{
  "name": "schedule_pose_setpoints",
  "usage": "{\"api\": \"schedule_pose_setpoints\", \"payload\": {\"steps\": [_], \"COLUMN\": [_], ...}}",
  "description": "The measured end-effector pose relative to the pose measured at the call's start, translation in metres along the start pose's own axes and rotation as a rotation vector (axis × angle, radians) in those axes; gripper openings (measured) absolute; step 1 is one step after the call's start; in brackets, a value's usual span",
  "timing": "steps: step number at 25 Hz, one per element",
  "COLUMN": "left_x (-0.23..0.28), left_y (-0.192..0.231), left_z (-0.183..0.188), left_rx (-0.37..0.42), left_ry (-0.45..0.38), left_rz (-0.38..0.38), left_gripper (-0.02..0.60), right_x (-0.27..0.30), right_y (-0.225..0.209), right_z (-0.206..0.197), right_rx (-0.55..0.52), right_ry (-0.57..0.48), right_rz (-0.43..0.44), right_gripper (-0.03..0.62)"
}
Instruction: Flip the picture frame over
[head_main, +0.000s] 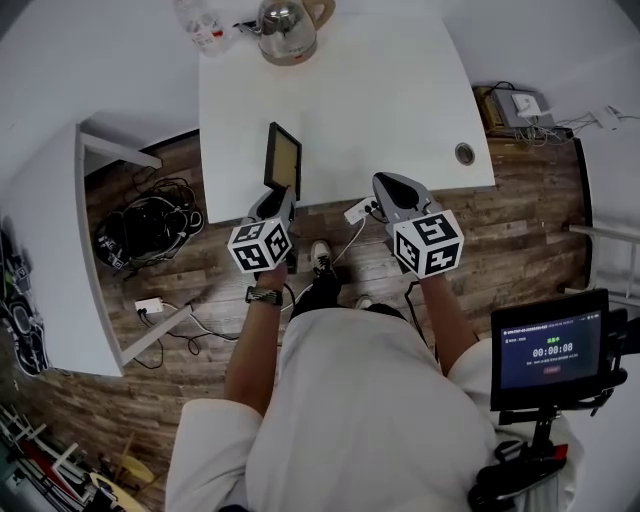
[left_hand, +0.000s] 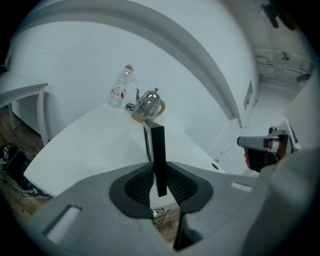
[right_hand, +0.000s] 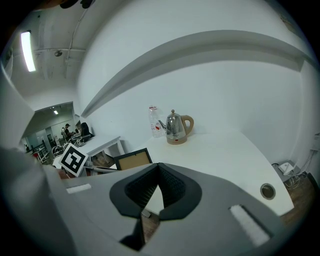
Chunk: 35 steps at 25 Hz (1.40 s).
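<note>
On the near side of the kettle (head_main: 288, 28), well apart from it and by the table (head_main: 400, 100) edge closest to the person, gripping the picture frame (head_main: 283, 158) with the left gripper (head_main: 284, 196), jaws narrowed onto the black rim and pressing from both sides. Holding it up on edge, nearly vertical, brown panel facing the right gripper (head_main: 384, 184). Judging from that, sitting roughly midway through the flip: raising it off the flat apparently done, tipping onto the other face and letting go yet to come. Reaching forward with the left forearm, pointing the gripper toward the kettle. Hovering the right gripper likewise on the kettle's near side, near the frame but apart, jaws closed together at the tips and holding nothing
</note>
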<state>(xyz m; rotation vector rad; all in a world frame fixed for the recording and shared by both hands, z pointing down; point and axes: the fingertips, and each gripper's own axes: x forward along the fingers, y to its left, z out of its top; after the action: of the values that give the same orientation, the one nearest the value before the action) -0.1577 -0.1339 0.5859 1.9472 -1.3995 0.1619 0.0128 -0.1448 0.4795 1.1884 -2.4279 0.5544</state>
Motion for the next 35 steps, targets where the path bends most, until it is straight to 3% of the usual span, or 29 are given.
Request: {"api": "schedule_pose_setpoints", "payload": {"steps": [6, 11, 15, 28, 35], "left_x": [0.002, 0.008, 0.014, 0.023, 0.022], "left_y": [0.019, 0.018, 0.022, 0.030, 0.035], "left_z": [-0.029, -0.025, -0.021, -0.018, -0.022], "left_rx": [0.029, 0.060, 0.039, 0.072, 0.012], "left_ry": [0.084, 0.060, 0.048, 0.063, 0.076], "left_rz": [0.077, 0.058, 0.051, 0.103, 0.107], "left_gripper": [0.075, 0.075, 0.080, 0.131, 0.147], "right_x": [0.003, 0.005, 0.006, 0.004, 0.007], "right_y": [0.002, 0.004, 0.005, -0.001, 0.001], "right_z": [0.001, -0.002, -0.005, -0.014, -0.013], "right_rx": [-0.001, -0.001, 0.001, 0.013, 0.007], "right_ry": [-0.005, -0.003, 0.002, 0.018, 0.020], "right_rz": [0.003, 0.004, -0.001, -0.011, -0.003], "right_gripper": [0.002, 0.002, 0.002, 0.002, 0.002]}}
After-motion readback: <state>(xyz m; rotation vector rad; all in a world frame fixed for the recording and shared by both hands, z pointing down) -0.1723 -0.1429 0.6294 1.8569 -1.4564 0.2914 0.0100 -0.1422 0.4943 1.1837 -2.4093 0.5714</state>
